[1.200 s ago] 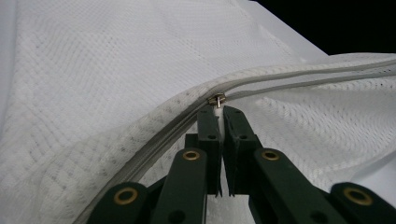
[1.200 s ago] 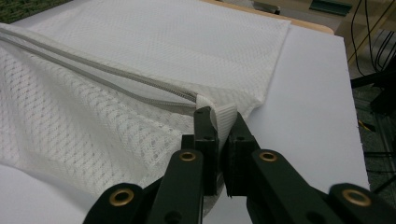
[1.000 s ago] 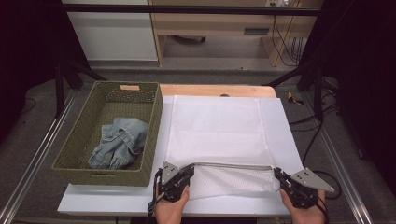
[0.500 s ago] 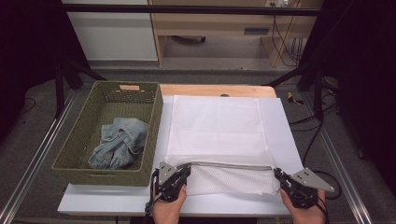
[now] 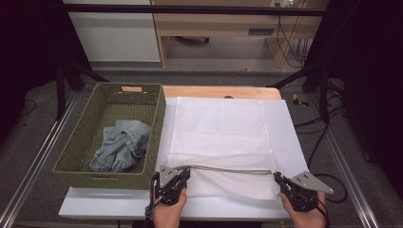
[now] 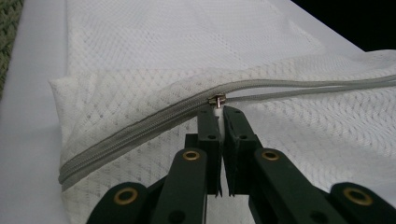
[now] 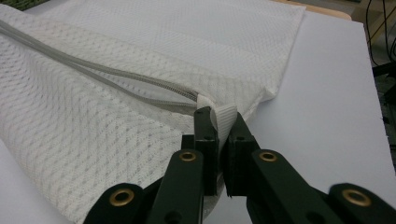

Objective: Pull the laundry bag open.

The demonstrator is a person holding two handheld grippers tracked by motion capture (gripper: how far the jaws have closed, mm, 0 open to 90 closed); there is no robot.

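Note:
A white mesh laundry bag [image 5: 223, 137] lies flat on the white table top, with a grey zipper [image 5: 228, 169] running across its near end. My left gripper [image 5: 184, 172] is shut on the metal zipper pull [image 6: 217, 100] near the bag's left corner. To the left of the pull the zipper [image 6: 140, 130] is closed, and to the right its two sides run apart. At the bag's right corner, my right gripper [image 5: 277, 177] is shut on a white fabric tab [image 7: 223, 117] where the zipper ends. A hand holds each gripper at the table's near edge.
A green woven basket [image 5: 81, 156] stands left of the bag with blue denim jeans [image 5: 121, 145] bunched inside. The white board [image 5: 285, 123] under the bag reaches the table's right side. Black stands and cables sit beyond the table on both sides.

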